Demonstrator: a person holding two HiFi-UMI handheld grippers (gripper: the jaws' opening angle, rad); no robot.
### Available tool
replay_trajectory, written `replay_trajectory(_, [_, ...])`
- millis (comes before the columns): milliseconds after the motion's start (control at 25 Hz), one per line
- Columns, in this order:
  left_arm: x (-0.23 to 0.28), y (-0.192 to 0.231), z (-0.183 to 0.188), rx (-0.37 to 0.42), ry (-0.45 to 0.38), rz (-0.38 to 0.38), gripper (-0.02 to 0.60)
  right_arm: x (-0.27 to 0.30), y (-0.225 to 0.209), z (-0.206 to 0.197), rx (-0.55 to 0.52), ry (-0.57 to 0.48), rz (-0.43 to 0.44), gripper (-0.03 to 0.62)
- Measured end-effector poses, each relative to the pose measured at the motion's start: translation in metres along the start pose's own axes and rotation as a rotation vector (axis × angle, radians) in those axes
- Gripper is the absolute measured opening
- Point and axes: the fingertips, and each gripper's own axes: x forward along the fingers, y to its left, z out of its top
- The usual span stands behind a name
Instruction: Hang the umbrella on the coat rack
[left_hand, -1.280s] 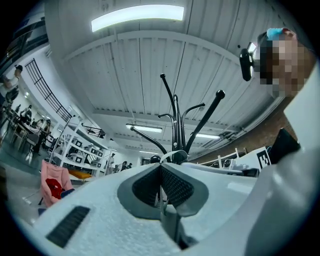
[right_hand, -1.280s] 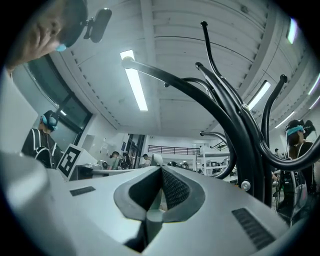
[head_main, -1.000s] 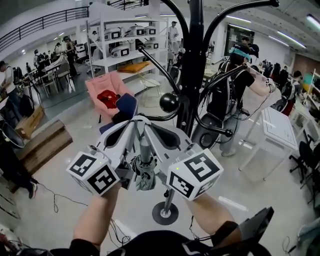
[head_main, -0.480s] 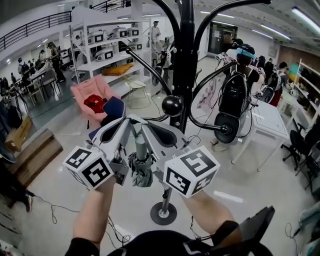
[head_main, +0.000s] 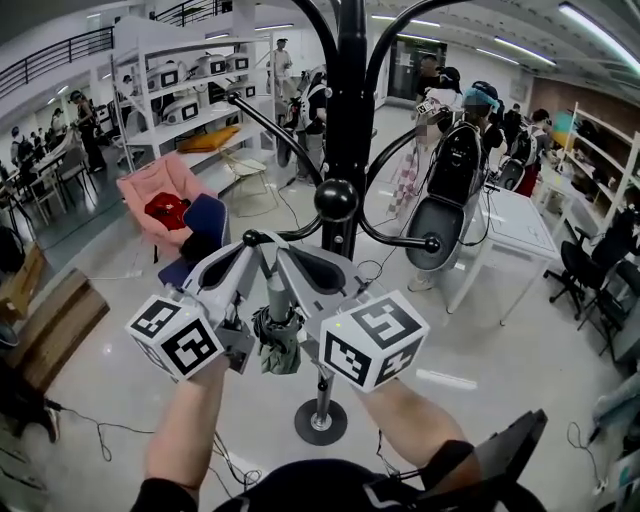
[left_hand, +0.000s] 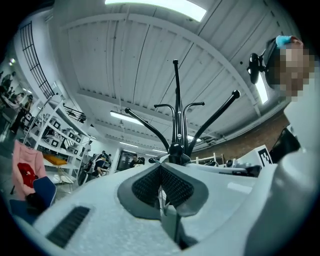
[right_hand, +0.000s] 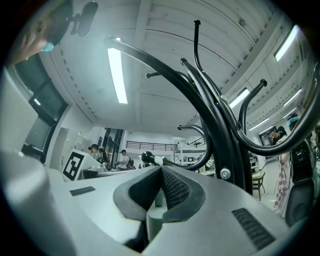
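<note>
In the head view the left gripper (head_main: 252, 242) and the right gripper (head_main: 281, 243) are held side by side with their tips drawn together into a point, their marker cubes (head_main: 178, 335) facing the camera above two bare forearms (head_main: 190, 430). The folded grey umbrella (head_main: 278, 338) hangs between the two gripper bodies, its handle rising toward the joined tips. It is in front of the black coat rack (head_main: 351, 120) and not on any hook. The rack's ball knob (head_main: 336, 200) sits just above and to the right of the tips, curved hooks spread from the pole, and the round base (head_main: 320, 423) stands on the pale floor below the umbrella. A pink armchair (head_main: 160, 185) and white shelving (head_main: 190, 90) lie to the left, and a white table (head_main: 520, 225) to the right. In the left gripper view the left gripper (left_hand: 161, 166) has its textured pads pressed together with a thin pale strip pinched between them, and the coat rack (left_hand: 176, 110) rises straight beyond the tips against the ceiling. In the right gripper view the right gripper (right_hand: 161, 171) is also closed, its pads meeting at the tip with a grey-green piece lodged between them lower down. The coat rack (right_hand: 220, 130) stands close on the right, and its hooks arch overhead.
</note>
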Motion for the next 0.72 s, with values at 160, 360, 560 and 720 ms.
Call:
replay_trajectory(160, [0.002,-0.007,-0.006,-0.007,0.009,-0.028,0.011,-0.003,-0.002,-0.002,-0.016,0.011,-0.024,0.008])
replay_trajectory(360, [0.009,-0.011,-0.012,-0.025,0.011,-0.060,0.011,-0.005,-0.009,-0.004,-0.033,0.018,-0.058,0.008])
replay_trajectory(560, [0.013,-0.012,-0.018,-0.029,0.006,-0.069,0.011,-0.006,-0.014,-0.008,-0.041,0.025,-0.081,0.008])
replay_trajectory(720, [0.014,-0.011,-0.021,-0.027,0.006,-0.069,0.011,-0.005,-0.015,-0.012,-0.049,0.035,-0.084,0.008])
